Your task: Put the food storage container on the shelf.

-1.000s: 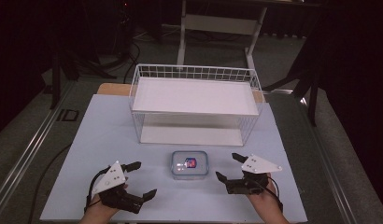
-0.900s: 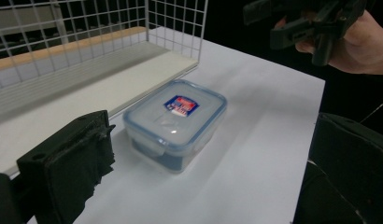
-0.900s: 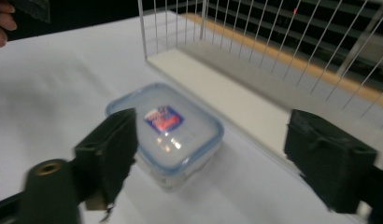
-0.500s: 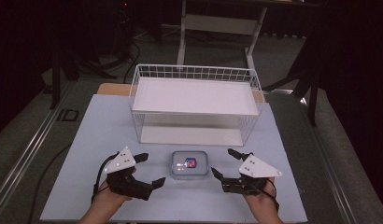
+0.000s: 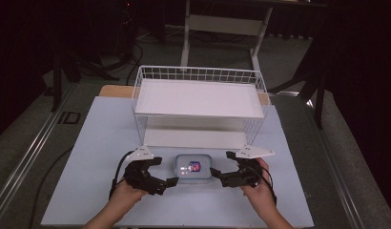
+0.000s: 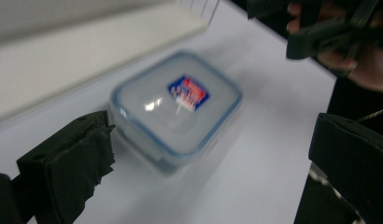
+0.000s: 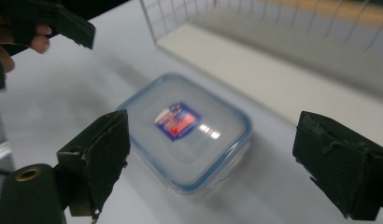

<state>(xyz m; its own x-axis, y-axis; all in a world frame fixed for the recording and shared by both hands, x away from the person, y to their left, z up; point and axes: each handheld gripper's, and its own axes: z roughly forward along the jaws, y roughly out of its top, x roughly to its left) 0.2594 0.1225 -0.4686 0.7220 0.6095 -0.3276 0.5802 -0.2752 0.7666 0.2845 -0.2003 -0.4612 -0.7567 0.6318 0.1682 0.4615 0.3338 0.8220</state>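
Note:
A small clear lidded container (image 5: 193,168) with a blue rim and a red-and-blue label sits on the pale mat, in front of the wire rack. My left gripper (image 5: 166,171) is at its left side, jaws open and angled toward it. My right gripper (image 5: 221,163) is at its right side, also open; its jaws have just been opening wider and hold nothing. In the left gripper view the container (image 6: 175,107) lies just ahead of the wide-open jaws. In the right gripper view the container (image 7: 189,130) also lies ahead of the spread jaws. Neither gripper touches it.
A white two-level wire rack (image 5: 198,98) stands behind the container, its lower shelf (image 5: 193,138) close to it. The pale mat (image 5: 88,143) covers the table. Dark floor, stands and cables surround it. The other hand's gripper (image 6: 329,32) appears in the left gripper view.
Both grippers have moved inward from the sides and now flank the container closely. The container has stayed in place.

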